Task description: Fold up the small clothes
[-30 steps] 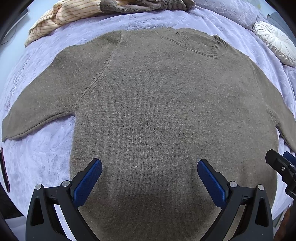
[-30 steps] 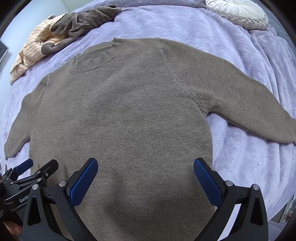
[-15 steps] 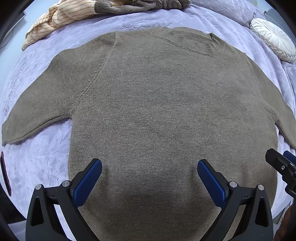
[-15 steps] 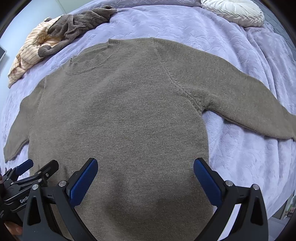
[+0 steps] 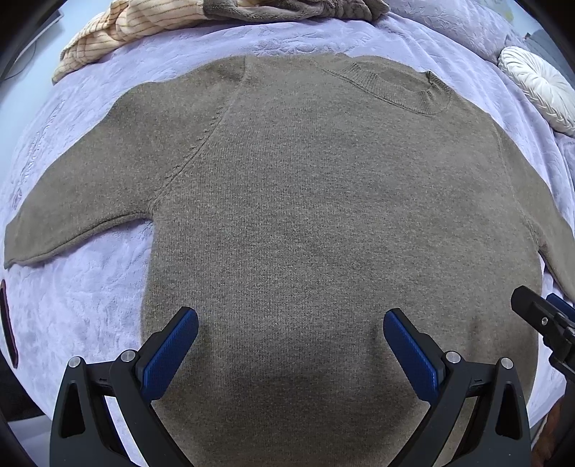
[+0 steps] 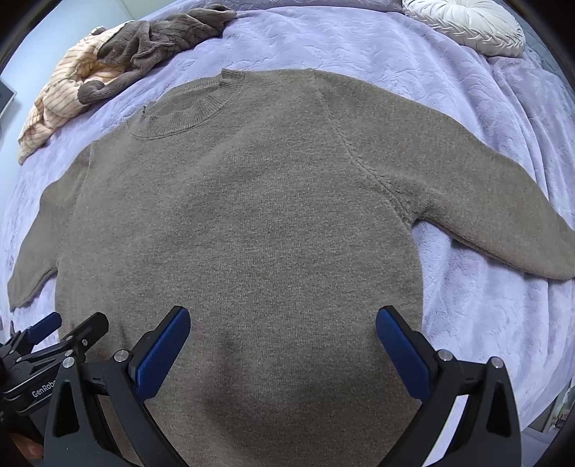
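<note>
A brown knit sweater lies flat on a lilac bedspread, neck away from me, both sleeves spread out to the sides. It also fills the right wrist view. My left gripper is open and empty, hovering over the sweater's lower left part near the hem. My right gripper is open and empty over the lower right part. The right gripper's tip shows at the left view's right edge; the left gripper shows at the right view's lower left.
A pile of clothes, striped cream and brown, lies at the far left of the bed. A round white pleated cushion sits at the far right. The bedspread shows on both sides of the sweater.
Both grippers have shifted slightly over the sweater, the left one a little to the left. Both stay open; the sweater has not moved.
</note>
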The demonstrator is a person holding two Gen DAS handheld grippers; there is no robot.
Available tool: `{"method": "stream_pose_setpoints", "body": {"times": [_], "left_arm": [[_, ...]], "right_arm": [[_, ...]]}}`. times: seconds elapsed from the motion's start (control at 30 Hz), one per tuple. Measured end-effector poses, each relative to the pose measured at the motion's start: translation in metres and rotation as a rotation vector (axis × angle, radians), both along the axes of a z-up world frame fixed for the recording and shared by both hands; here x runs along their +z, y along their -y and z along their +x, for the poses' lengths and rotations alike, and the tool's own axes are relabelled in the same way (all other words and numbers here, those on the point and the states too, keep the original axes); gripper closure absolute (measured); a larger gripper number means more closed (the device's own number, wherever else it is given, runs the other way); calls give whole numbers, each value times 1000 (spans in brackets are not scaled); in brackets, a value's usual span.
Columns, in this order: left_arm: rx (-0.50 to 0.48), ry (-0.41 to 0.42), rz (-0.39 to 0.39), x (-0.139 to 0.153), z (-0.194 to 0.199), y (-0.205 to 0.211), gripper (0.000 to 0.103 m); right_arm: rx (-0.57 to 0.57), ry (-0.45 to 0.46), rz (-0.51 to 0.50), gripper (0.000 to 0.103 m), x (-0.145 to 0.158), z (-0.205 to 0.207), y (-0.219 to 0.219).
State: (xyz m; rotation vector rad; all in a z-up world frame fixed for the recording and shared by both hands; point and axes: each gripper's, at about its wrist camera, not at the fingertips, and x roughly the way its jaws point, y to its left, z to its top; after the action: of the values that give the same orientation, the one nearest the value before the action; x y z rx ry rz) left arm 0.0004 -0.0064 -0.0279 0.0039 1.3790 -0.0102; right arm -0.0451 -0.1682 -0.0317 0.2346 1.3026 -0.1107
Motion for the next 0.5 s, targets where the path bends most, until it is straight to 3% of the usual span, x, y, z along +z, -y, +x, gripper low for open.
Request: {"method": "stream_pose_setpoints", "body": {"times": [0.5], "left_arm": [[14,-6,8,-3,-1,-3,0]], "right_arm": [[-15,-9,-3,0,-1,1,-1]]}}
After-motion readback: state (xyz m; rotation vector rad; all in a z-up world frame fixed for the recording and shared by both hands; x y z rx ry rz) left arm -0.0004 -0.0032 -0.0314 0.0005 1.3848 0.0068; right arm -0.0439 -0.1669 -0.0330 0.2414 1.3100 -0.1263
